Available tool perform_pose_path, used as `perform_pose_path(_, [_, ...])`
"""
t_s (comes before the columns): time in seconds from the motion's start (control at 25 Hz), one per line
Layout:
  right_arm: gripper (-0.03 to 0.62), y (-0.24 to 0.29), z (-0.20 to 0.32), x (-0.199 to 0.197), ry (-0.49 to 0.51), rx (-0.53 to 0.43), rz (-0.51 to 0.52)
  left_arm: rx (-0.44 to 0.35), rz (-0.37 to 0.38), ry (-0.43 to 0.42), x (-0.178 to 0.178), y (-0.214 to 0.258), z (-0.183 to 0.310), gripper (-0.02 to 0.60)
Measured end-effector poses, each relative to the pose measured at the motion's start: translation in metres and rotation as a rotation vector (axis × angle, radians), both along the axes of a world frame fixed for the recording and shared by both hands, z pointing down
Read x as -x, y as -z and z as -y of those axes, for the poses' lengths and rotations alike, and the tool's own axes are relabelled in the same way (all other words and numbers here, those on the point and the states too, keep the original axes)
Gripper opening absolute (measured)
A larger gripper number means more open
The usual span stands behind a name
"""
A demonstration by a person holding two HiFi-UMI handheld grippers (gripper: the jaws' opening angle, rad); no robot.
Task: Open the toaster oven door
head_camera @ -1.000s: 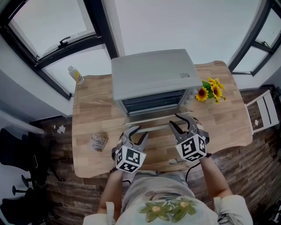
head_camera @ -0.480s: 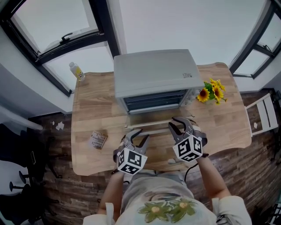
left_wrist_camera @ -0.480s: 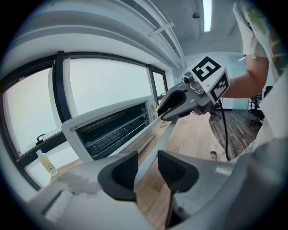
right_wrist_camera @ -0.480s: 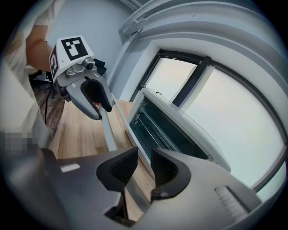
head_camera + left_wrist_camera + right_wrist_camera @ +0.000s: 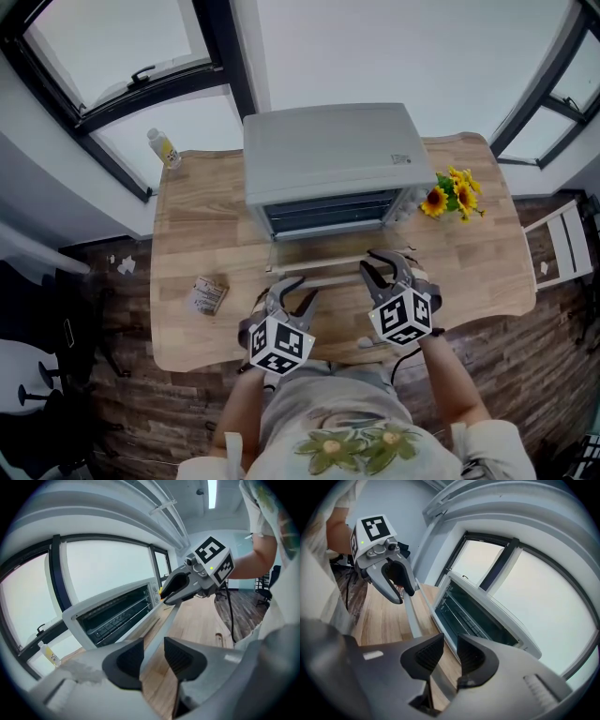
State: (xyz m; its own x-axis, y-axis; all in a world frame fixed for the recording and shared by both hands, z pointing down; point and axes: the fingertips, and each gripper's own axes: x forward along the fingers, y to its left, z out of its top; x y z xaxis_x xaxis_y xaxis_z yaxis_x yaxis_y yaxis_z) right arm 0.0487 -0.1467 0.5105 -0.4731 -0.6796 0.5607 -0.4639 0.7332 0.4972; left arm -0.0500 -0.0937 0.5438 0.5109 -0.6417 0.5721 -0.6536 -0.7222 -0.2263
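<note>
The grey toaster oven [image 5: 328,155] stands at the back of the wooden table [image 5: 197,225]. Its door [image 5: 314,251] lies folded down flat, and the rack inside shows. The door's pale handle bar [image 5: 328,278] runs along the near edge. My left gripper [image 5: 292,289] straddles the bar's left end, its jaws open with the bar [image 5: 161,630] between the pads. My right gripper [image 5: 386,264] sits at the bar's right end. Its jaws have just been closing and now press on the bar [image 5: 411,616]. Each gripper view shows the other gripper along the bar.
A small bottle [image 5: 163,150] stands at the table's back left corner. Sunflowers [image 5: 450,197] lie right of the oven. A small packet [image 5: 208,295] rests near the left front. The table's front edge is just behind both grippers. Windows line the wall behind.
The right gripper's jaws have narrowed onto the handle bar and it has sunk slightly. The left gripper and the open door stay where they were.
</note>
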Motion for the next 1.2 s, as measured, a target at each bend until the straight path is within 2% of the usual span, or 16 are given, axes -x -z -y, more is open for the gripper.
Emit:
perform_pose_path(0.08, [0.094,0.002,0.002,0.000,-0.006,-0.006,0.003,-0.014,-0.012,-0.005,0.000,0.010,-0.002,0.146])
perform_pose_path(0.24, [0.095,0.002,0.002,0.001,-0.008,-0.005,0.013,-0.096,-0.018,0.032,0.009,0.035,0.005,0.146])
perform_pose_path(0.36, [0.095,0.001,0.000,0.000,-0.007,-0.003,0.016,-0.167,0.043,0.056,0.019,0.047,0.017,0.146])
perform_pose_path(0.48, [0.095,0.000,0.000,-0.001,-0.008,-0.001,0.017,-0.194,0.112,0.041,0.021,0.048,0.028,0.146])
perform_pose_path(0.68, [0.095,-0.004,-0.004,0.000,-0.013,0.003,0.012,-0.163,0.191,0.003,0.019,0.032,0.033,0.146])
perform_pose_path(1.0, [0.095,-0.011,-0.013,-0.002,-0.017,0.014,0.004,-0.084,0.177,-0.004,0.016,0.014,0.027,0.146])
perform_pose_path(1.2, [0.095,-0.015,-0.016,-0.003,-0.017,0.018,0.000,-0.058,0.168,0.006,0.015,0.005,0.023,0.114])
